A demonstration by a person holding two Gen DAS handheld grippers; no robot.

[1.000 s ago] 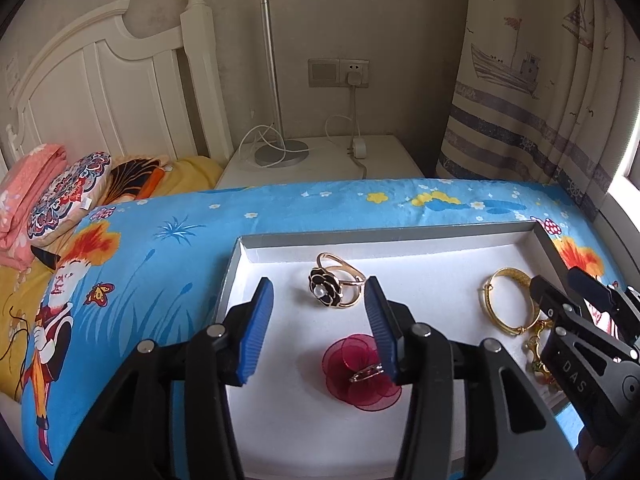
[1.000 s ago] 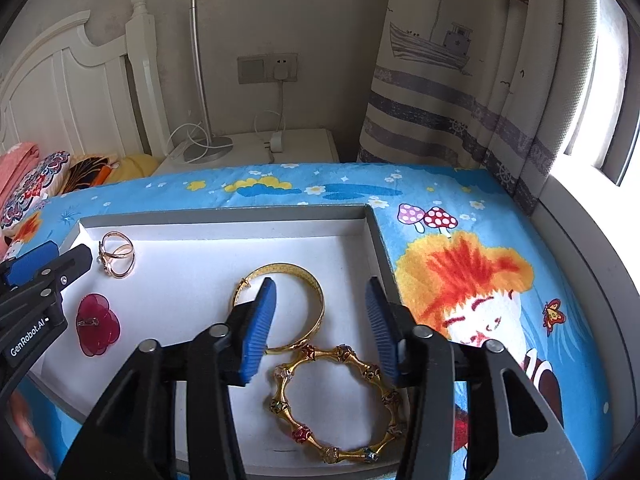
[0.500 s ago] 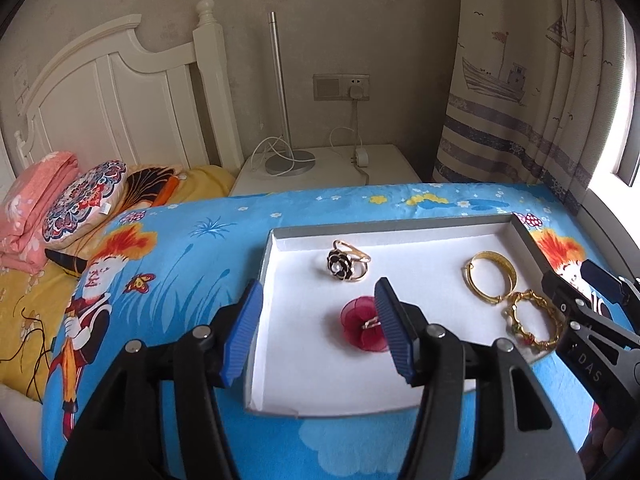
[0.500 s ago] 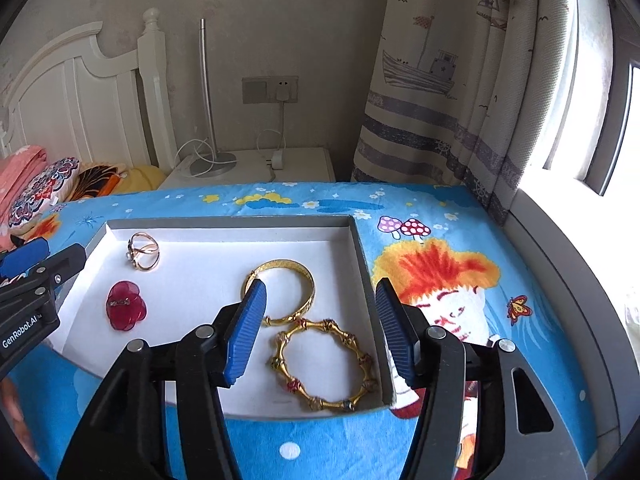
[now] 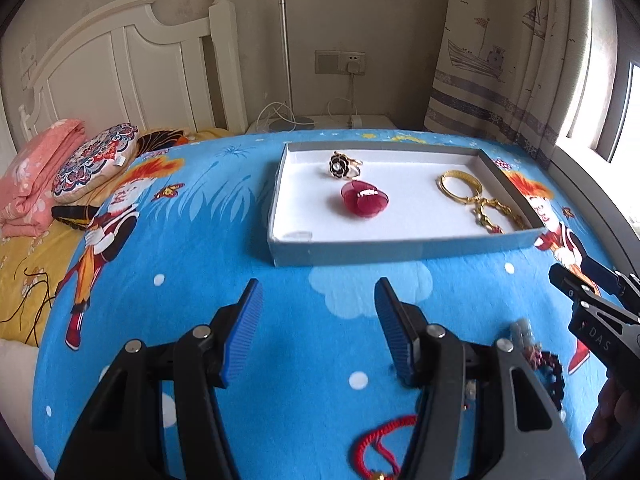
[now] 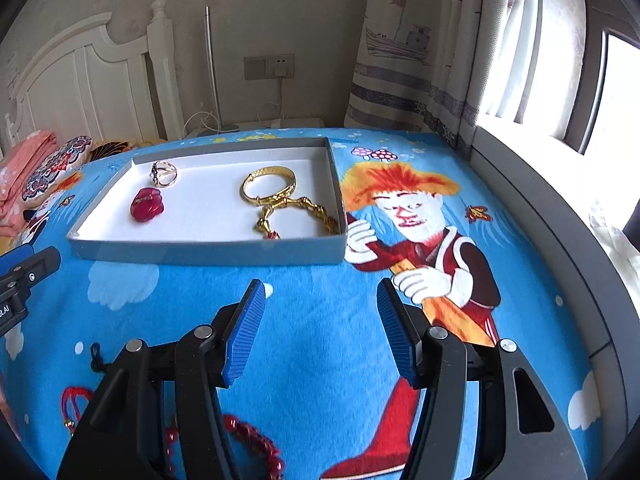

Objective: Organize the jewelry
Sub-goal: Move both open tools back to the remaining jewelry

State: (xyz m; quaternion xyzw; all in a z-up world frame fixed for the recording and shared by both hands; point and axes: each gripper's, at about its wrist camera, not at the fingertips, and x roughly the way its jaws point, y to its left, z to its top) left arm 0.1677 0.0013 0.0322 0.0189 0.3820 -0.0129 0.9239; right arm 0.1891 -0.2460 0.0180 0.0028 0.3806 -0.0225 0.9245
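A grey tray (image 5: 404, 249) (image 6: 208, 254) with a white floor lies on the blue bedspread. In it are a black flower ring (image 5: 342, 165) (image 6: 163, 173), a red flower piece (image 5: 365, 199) (image 6: 147, 205), a plain gold bangle (image 5: 461, 186) (image 6: 269, 189) and a gold beaded bracelet (image 5: 496, 216) (image 6: 298, 216). My left gripper (image 5: 318, 324) is open and empty, in front of the tray. My right gripper (image 6: 320, 324) is open and empty too. A red cord bracelet (image 5: 378, 438) (image 6: 74, 400) and a dark red bead bracelet (image 5: 548, 368) (image 6: 252, 438) lie on the bedspread by the grippers.
A white headboard (image 5: 120, 76) and pillows (image 5: 90, 160) are at the far left. A nightstand with a lamp pole (image 5: 285, 60) and cables stands behind the bed. A curtain (image 6: 440, 48) and window sill (image 6: 560, 216) run along the right.
Both grippers have pulled back from above the tray toward the near side of the bed. The tray now looks smaller and farther away. The bracelets on the bedspread have come into view.
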